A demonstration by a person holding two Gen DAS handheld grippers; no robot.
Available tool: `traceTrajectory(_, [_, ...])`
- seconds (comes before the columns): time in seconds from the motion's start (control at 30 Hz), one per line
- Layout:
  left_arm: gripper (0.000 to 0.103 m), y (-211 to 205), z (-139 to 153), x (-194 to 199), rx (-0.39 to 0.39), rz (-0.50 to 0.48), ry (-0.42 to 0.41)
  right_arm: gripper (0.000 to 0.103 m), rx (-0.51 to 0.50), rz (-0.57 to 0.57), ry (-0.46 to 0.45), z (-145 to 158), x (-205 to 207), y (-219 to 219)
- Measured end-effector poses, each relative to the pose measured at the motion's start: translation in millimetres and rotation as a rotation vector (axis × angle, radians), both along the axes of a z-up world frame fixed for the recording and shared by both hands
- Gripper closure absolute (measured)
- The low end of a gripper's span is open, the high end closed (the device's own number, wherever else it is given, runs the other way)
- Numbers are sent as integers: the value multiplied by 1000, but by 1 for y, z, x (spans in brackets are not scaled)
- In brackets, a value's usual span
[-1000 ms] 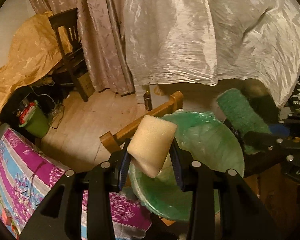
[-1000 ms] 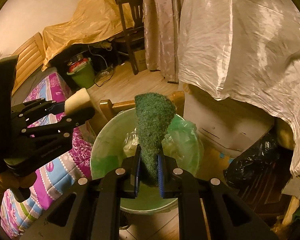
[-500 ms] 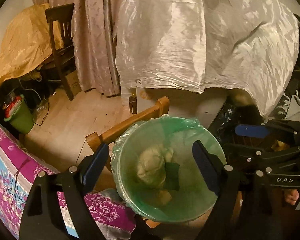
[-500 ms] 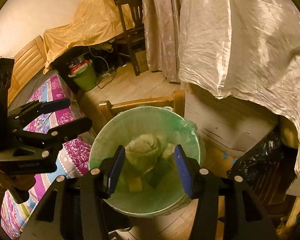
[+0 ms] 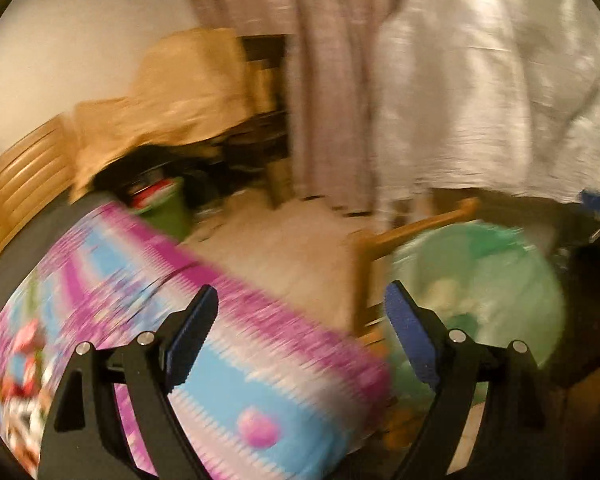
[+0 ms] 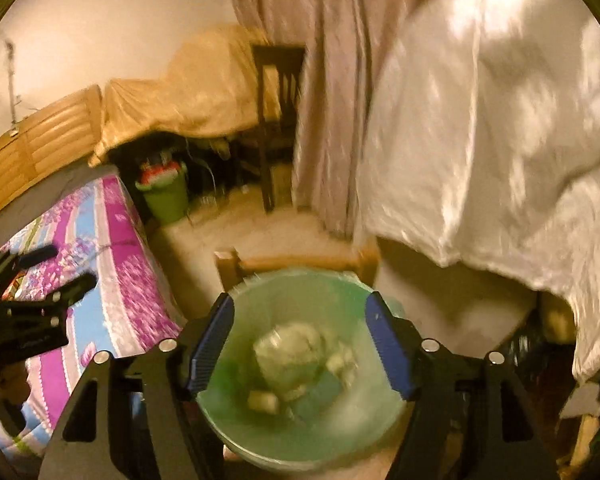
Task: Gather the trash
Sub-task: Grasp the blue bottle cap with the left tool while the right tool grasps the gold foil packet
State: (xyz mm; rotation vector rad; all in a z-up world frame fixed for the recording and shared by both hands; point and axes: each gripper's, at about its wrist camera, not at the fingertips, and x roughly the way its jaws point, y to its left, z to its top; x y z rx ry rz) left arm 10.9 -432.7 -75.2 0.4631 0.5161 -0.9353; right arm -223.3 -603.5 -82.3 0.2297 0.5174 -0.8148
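- Left gripper (image 5: 300,320): points forward and downward over the near corner of a bed with a purple, blue and pink patterned cover (image 5: 236,344). Jaws stand wide apart with nothing between them. The view is heavily blurred.
- Right gripper (image 6: 300,332): points downward over the green bin (image 6: 236,412). Jaws have just been opening and stand wide apart, framing the bin's mouth; nothing is between the pads.
- Green bin, lined with a green plastic bag: on the floor beside the bed's corner, in front of a wooden frame (image 6: 292,258). In the left wrist view it lies to the right of the gripper.
- Trash (image 6: 296,348): a pale crumpled lump, a small yellowish piece and a dark green piece lie at the bin's bottom; blur hides finer detail.
- Left gripper as seen from the right wrist: black, at the left edge of the view, over the bed cover.
- Background: white draped sheet (image 6: 500,140), curtain (image 6: 324,80), dark wooden chair (image 6: 276,120), a small green bucket (image 6: 166,196) on the floor.
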Motion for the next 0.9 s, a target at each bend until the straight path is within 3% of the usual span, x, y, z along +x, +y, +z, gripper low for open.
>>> traceTrajectory(0.13, [21, 65, -13, 22, 27, 139, -44, 24, -81, 117, -47, 2, 32, 57])
traceTrajectory(0.23, [21, 121, -20, 37, 38, 246, -59, 22, -70, 232, -40, -2, 65, 95])
traceTrajectory(0.43, [21, 251, -28, 62, 32, 465, -3, 22, 11, 448, 4, -14, 130, 160])
traceTrajectory(0.57, [21, 324, -44, 79, 50, 552, 61, 22, 40, 660, 78, -27, 186, 218])
traceTrajectory(0.67, [21, 377, -63, 103, 43, 575, 170, 22, 63, 818, 107, -34, 222, 259])
traceTrajectory(0.77, [21, 413, -77, 125, 27, 579, 209, 22, 58, 1034, 152, -46, 270, 310])
traceTrajectory(0.9, [23, 425, -94, 150, 29, 499, 256, 22, 32, 1254, 243, -66, 327, 366])
